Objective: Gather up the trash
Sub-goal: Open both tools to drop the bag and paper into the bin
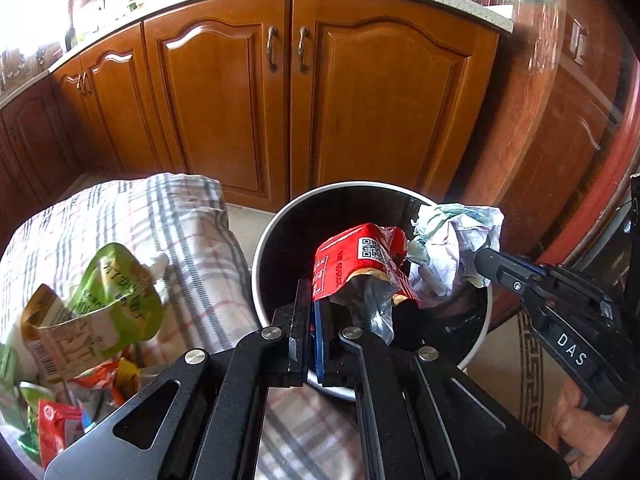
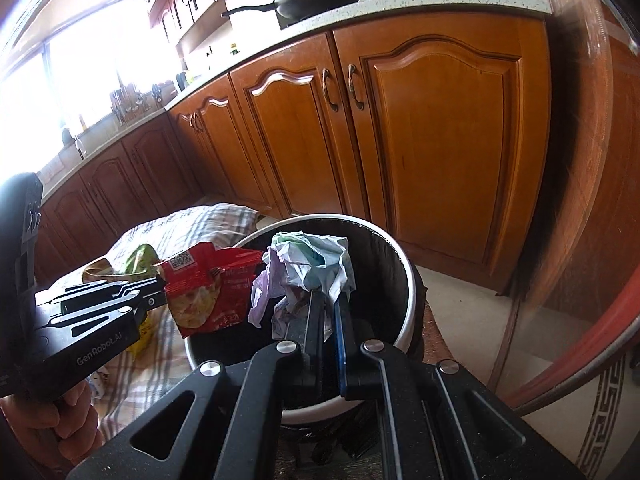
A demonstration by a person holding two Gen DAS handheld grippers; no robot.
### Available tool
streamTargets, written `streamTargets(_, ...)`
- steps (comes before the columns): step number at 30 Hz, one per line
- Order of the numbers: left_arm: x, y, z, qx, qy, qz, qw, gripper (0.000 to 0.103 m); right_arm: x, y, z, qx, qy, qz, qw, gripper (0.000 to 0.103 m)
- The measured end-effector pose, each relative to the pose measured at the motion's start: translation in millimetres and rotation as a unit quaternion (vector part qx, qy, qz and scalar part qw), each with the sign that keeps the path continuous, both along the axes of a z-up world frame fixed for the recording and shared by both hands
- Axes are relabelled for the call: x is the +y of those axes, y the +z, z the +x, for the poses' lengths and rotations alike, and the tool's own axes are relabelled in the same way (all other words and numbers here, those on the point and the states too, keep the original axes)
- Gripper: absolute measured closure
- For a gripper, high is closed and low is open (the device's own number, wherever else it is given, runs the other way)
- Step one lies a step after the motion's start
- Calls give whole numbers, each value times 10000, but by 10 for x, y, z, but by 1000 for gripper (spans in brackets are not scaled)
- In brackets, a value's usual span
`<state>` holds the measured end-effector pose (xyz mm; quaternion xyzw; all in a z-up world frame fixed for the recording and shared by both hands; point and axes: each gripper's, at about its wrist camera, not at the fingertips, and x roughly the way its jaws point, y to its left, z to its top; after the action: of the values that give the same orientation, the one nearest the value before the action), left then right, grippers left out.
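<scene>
A round bin (image 1: 280,216) with a white rim and black inside stands on the floor; it also shows in the right wrist view (image 2: 400,256). My left gripper (image 1: 316,300) is shut on a red snack wrapper (image 1: 352,256) and holds it over the bin's mouth. My right gripper (image 2: 326,300) is shut on a crumpled white and pale green paper wad (image 2: 312,260), also over the bin. In the left wrist view the wad (image 1: 452,240) hangs at the bin's right rim beside the right gripper (image 1: 486,262). The left gripper (image 2: 160,292) and the wrapper (image 2: 204,288) show left in the right wrist view.
A plaid cloth (image 1: 140,216) covers the surface left of the bin. On it lie a green pouch (image 1: 116,288) and several more wrappers (image 1: 60,412). Wooden kitchen cabinets (image 1: 304,92) stand behind. A red curved frame with clear plastic (image 2: 580,320) is at the right.
</scene>
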<state>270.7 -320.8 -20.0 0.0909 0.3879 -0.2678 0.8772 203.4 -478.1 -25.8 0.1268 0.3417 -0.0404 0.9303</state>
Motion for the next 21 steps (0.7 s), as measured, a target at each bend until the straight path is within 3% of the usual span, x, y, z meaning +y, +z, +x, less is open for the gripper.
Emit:
streamTargets(3, -24, -36, 18, 90, -13, 33, 10000, 72, -29, -31, 38, 71, -10, -18, 10000, 91)
streamTargets(4, -14, -39, 8, 70, 15, 31, 10000, 54, -40, -35, 55, 91, -19, 7, 10000, 83)
streamTargets(5, -2, -36, -7, 37, 31, 10, 10000, 50, -53, -38, 53, 99, -20, 54, 9999, 78)
streamTargets(7, 43, -19, -83, -10, 20, -20, 10000, 50, -69, -32, 32, 64, -39, 109, 9999, 66)
streamTargets(9, 141, 16, -166, -83, 41, -66, 9999, 50, -69, -18, -12, 19, -69, 132, 9999, 65)
streamTargets(11, 249, 52, -246, -138, 63, -139, 9998, 47, -68, 1, -58, -50, -59, 247, 9997, 58)
streamTargets(13, 416, 89, -364, -229, 123, -236, 9994, 41, -17, 31, -127, -132, -31, 318, 9994, 41)
streamTargets(16, 680, 139, -513, -368, 285, -324, 9984, 34, 96, 56, -213, -271, 35, 458, 9986, 22)
streamTargets(21, 1242, 174, -784, -470, 670, -530, 9952, 31, 360, 67, -336, -371, 203, 727, 9965, 16)
